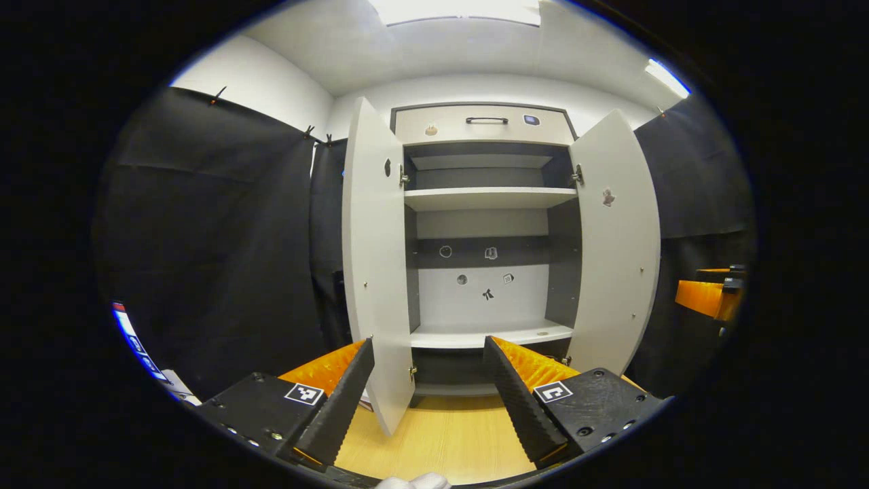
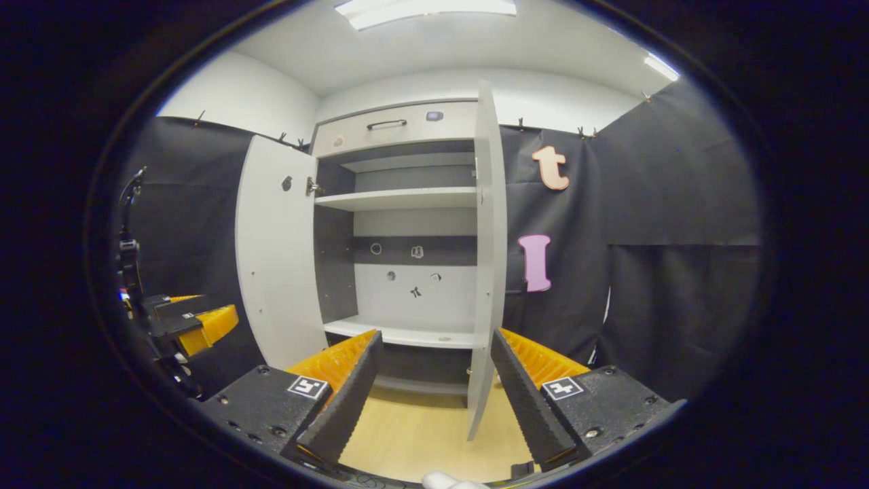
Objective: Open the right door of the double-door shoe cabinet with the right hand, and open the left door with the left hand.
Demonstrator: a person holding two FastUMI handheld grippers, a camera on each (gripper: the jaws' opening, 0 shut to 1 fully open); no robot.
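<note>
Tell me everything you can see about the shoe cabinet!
The shoe cabinet is tall and pale, looks like painted board, and stands on a light wooden floor against the booth's wall. Both doors are swung wide open: the left door and the right door. A drawer front with a dark handle runs across the top. Inside are white shelves and a grey-and-white back panel with small stickers. Nothing touches it; both tongs hang open before it.

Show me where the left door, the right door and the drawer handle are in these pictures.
left door (image 1: 375, 272), left gripper view, middle of its inner face.
right door (image 2: 490, 224), right gripper view, its inner face, seen nearly edge-on.
drawer handle (image 1: 486, 120), left gripper view, middle of the bar.
</note>
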